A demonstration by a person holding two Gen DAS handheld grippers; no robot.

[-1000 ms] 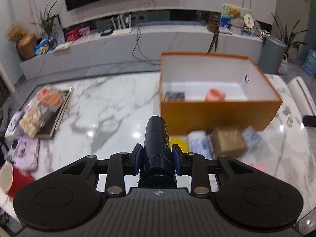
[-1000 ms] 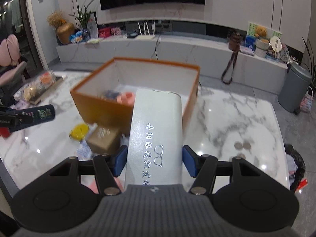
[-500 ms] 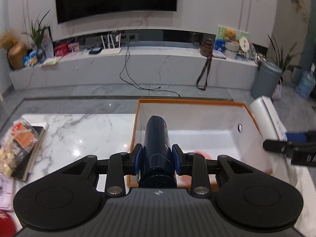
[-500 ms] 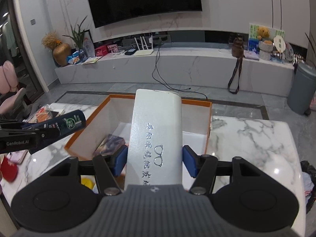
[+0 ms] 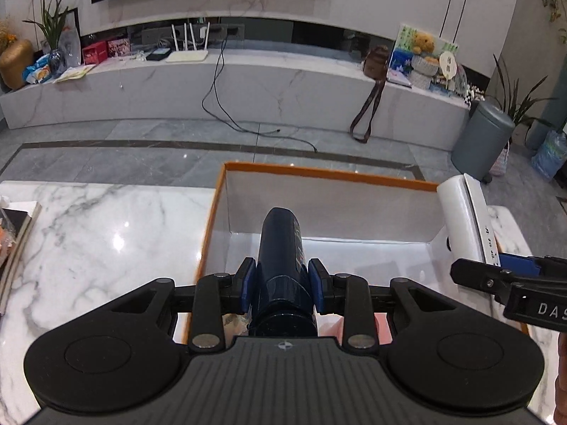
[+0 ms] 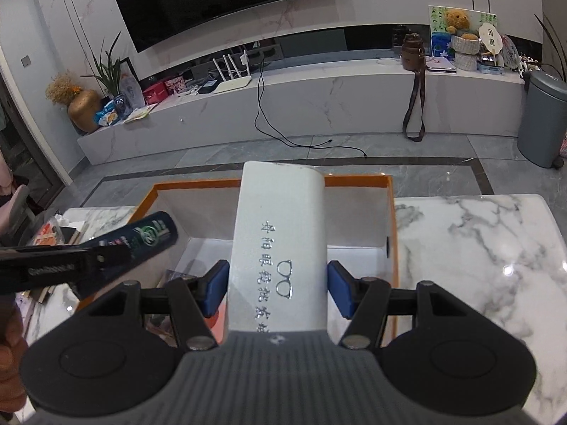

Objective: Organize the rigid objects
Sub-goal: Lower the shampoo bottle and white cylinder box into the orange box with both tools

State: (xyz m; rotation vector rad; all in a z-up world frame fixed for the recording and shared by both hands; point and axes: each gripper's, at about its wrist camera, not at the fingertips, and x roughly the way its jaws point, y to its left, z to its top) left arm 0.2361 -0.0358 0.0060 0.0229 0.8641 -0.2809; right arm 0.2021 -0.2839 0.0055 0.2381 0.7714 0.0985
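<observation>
Orange box (image 5: 319,173) is standing open-topped, far half of its white floor (image 5: 368,251) lying bare. Dark bottle (image 5: 281,248) and white glasses case (image 6: 280,248) are hanging side by side over it, crowding the opening. Marble tabletop (image 6: 471,248) right of the box is lying clear.

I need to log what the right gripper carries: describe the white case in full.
The white case is a long, rounded-edged box, seemingly a hard glasses case, with a smooth matte shell, a silvery spectacles emblem and a line of characters on top. It is closed, with a lid seam along its side in the left wrist view. The right gripper clamps its sides with blue pads, holding it pointing forward above the open orange box.
</observation>
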